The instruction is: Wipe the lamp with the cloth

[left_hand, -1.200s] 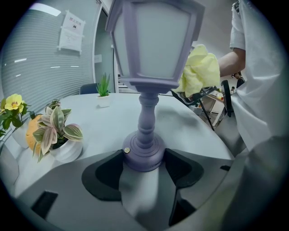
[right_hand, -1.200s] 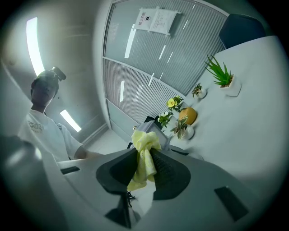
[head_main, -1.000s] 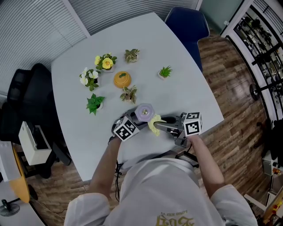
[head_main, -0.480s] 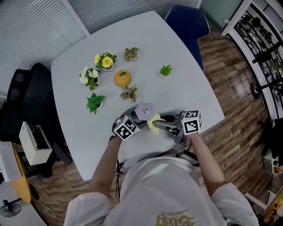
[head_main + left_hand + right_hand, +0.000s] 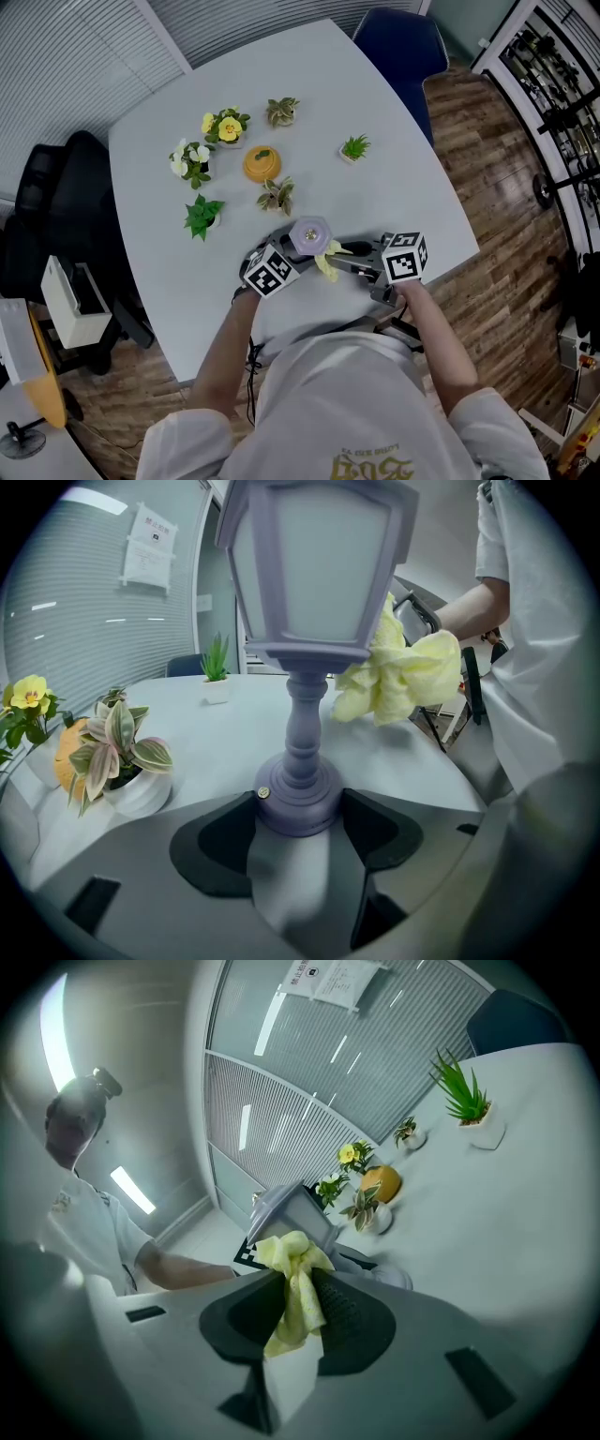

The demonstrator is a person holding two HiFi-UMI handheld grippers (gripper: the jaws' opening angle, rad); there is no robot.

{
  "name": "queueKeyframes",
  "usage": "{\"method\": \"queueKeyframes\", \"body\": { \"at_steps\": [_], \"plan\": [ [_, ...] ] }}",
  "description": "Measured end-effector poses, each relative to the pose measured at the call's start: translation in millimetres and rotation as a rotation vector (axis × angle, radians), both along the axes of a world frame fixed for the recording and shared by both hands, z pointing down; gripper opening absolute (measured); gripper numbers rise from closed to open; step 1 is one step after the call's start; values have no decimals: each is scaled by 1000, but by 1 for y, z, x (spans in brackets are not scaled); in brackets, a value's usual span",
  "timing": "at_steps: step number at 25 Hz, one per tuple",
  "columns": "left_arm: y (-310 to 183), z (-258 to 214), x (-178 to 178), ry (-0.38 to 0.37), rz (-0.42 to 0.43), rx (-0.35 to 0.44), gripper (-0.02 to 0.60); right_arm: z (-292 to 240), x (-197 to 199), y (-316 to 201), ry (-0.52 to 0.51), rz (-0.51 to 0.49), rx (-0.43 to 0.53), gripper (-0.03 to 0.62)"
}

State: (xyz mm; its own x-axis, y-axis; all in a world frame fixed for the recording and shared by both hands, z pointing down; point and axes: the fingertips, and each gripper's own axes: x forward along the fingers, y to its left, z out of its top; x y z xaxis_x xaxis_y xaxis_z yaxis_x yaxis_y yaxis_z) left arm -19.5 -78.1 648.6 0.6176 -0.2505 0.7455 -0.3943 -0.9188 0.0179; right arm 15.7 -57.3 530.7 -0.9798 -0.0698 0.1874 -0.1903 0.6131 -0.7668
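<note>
The left gripper (image 5: 298,819) has its 2 jaws drawn in snug on either side of the round base of the lamp (image 5: 314,574), pinning the purple lantern upright near the table (image 5: 375,187) edge so it can't tip or spin under rubbing. Opposite it, the right gripper (image 5: 296,1283) has its jaws squeezed tight on the yellow cloth (image 5: 398,672), with a loose bunch poking past the tips as the working pad. That bunch sits against the shade's lower edge, so the wipe looks under way. A potted plant (image 5: 275,197) stands just behind, clear of the stroke.
</note>
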Motion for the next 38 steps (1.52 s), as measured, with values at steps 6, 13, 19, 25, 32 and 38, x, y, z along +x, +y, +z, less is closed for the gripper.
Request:
{"method": "queueKeyframes", "body": {
  "at_steps": [6, 13, 19, 25, 32, 38],
  "plan": [
    [-1, 0, 0, 2, -1, 5, 299, -3, 0, 3, -1, 4, -2, 98],
    [0, -1, 1, -1, -2, 4, 299, -11, -3, 12, -16, -4, 0, 98],
    [0, 0, 0, 0, -2, 5, 299, -13, -9, 24, 28, -52, 59, 98],
    [0, 0, 0, -1, -6, 3, 299, -12, -17, 28, 94, -79, 150, 98],
    [1, -1, 1, -3, -4, 3, 299, -15, -24, 30, 118, -107, 199, 98],
    [1, -2, 0, 1, -3, 7, 299, -17, -38, 27, 146, -125, 233, 98]
  ]
}}
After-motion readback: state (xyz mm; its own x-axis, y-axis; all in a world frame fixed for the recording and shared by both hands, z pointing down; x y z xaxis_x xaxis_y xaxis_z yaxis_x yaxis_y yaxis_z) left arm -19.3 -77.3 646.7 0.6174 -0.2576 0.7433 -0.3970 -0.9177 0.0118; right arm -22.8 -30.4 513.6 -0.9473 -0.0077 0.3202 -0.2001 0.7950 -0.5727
